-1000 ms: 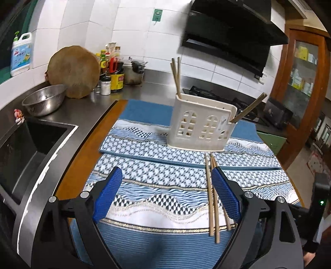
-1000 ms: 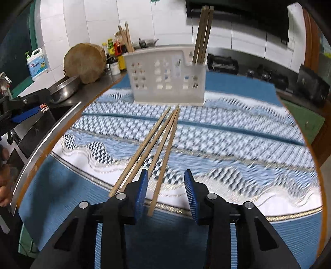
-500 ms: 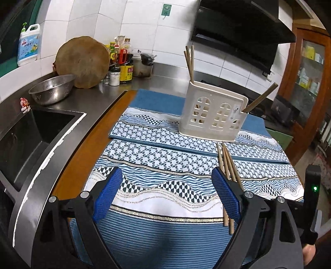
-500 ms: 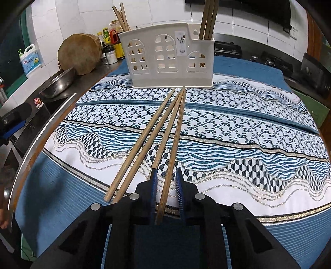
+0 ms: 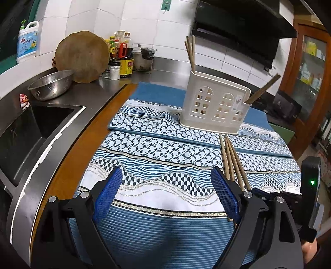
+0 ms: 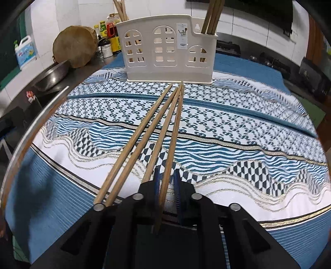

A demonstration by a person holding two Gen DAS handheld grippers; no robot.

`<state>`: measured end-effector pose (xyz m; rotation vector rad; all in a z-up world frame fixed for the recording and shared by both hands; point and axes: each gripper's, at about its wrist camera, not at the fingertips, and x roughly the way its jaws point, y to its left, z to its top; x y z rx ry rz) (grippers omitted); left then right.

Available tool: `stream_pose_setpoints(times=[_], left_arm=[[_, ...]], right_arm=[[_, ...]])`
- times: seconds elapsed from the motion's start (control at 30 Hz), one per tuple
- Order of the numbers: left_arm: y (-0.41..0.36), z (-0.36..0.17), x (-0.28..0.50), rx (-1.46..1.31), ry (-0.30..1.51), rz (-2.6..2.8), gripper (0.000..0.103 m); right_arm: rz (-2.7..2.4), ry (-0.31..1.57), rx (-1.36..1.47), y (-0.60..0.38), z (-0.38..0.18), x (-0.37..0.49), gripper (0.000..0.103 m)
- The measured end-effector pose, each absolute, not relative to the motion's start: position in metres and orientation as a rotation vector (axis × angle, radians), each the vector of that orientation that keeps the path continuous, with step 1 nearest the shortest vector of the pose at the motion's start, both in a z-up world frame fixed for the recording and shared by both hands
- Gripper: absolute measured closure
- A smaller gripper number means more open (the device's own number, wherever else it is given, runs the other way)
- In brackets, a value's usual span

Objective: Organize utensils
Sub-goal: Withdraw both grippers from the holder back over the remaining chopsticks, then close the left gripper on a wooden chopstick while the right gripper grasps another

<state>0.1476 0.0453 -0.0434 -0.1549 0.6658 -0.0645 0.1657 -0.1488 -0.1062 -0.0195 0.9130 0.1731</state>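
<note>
Four loose chopsticks (image 6: 144, 142) are laid in a narrow fan on the patterned cloth (image 6: 238, 132) that covers the desk, their far tips gathered just in front of the white holder (image 6: 169, 51) and their near ends spread toward the desk's near edge, so that each can be taken singly. The rightmost chopstick (image 6: 172, 144) is caught at its near end between the fingers of the right gripper (image 6: 166, 178), which are pressed together on it; the end is gripped, by judgement, so that the stick can be swung upright and dropped tip-first into the holder. Other chopsticks (image 6: 213, 16) are already stood in the holder's end compartments, which suggests the sorting is partly done. The left gripper (image 5: 165, 192) is held low over the cloth near the desk's near edge with its fingers spread wide and nothing between them, apparently kept ready.
</note>
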Motion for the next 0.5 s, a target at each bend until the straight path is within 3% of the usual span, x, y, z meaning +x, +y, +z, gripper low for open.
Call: stream_pose_setpoints(times=[0.2, 0.33, 0.5], left_arm=[[0.025, -0.050, 0.152, -0.101, 0.691, -0.087, 0.018], [0.010, -0.059, 0.159, -0.084, 0.733, -0.120, 0.034], [-0.014, -0.073, 0.167, -0.072, 0.788, -0.195, 0.045]], right_arm=[[0.169, 0.916, 0.017, -0.157, -0.105, 0.164, 0.095], [0.161, 0.915, 0.045, -0.169, -0.105, 0.160, 0.096], [0.156, 0.917, 0.079, -0.184, -0.104, 0.158, 0.096]])
